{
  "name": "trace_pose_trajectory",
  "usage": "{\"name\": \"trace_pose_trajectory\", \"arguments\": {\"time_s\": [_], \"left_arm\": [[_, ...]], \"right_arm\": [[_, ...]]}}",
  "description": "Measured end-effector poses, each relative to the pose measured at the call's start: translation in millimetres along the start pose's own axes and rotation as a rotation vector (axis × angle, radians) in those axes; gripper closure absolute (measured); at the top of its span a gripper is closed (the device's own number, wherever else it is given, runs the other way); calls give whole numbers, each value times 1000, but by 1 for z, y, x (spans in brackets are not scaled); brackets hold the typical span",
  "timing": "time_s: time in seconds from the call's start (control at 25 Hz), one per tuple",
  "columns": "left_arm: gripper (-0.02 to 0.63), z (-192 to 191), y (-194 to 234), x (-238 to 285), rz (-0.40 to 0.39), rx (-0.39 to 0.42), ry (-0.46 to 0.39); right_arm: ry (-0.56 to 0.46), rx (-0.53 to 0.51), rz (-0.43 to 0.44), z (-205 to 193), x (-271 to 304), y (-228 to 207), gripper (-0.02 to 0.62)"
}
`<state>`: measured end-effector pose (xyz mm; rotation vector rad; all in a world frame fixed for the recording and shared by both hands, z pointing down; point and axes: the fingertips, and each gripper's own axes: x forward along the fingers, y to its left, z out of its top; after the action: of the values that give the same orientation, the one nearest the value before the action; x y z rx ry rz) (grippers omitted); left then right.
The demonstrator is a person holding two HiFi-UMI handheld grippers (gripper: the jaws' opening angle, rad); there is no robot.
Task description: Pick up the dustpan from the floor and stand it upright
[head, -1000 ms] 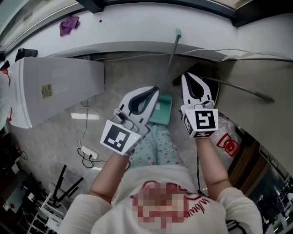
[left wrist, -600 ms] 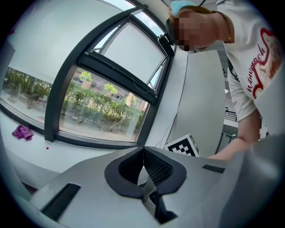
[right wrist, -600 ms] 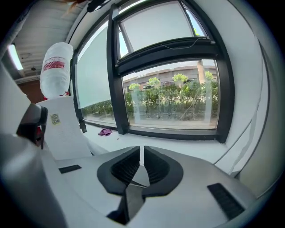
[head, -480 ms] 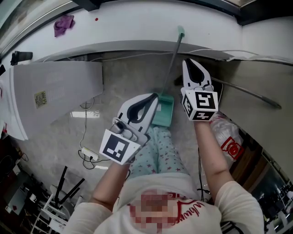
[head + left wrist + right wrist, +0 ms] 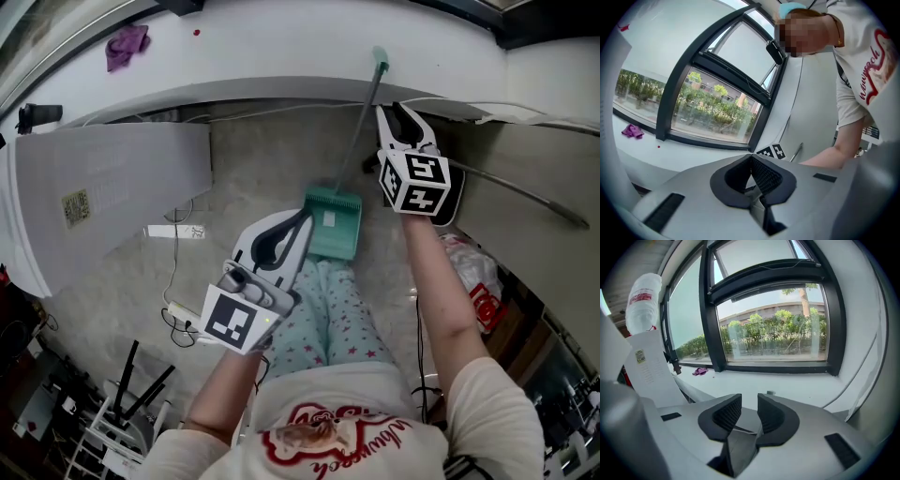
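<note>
A teal dustpan lies on the grey floor in front of the person's legs. Its long thin handle runs up to the white ledge under the window. My right gripper hangs just right of the handle's upper part and does not touch it. In the right gripper view its jaws stand open with nothing between them, having just been opening. My left gripper points at the pan's left edge from below. In the left gripper view its tips meet, shut and empty.
A white appliance stands at the left. A power strip with cables lies on the floor below it. A metal rod and a plastic bag with red print are at the right. A purple cloth lies on the sill.
My right gripper has moved up the picture toward the handle's top and its jaws have parted. My left gripper has slid down and left, uncovering the pan.
</note>
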<state>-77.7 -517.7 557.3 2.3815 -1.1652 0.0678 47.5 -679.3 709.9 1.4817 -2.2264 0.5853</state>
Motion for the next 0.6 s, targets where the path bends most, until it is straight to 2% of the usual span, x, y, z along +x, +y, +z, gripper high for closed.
{"name": "trace_pose_trajectory", "arguments": {"time_s": [0.08, 0.2, 0.6], "left_arm": [[586, -2, 1, -3, 6, -6, 0], [584, -7, 4, -5, 9, -13, 2], [586, -30, 5, -8, 18, -46, 9]], "right_arm": [[16, 30, -14, -8, 11, -7, 487], [30, 91, -43, -20, 28, -20, 441], [85, 223, -108, -45, 86, -54, 417]]}}
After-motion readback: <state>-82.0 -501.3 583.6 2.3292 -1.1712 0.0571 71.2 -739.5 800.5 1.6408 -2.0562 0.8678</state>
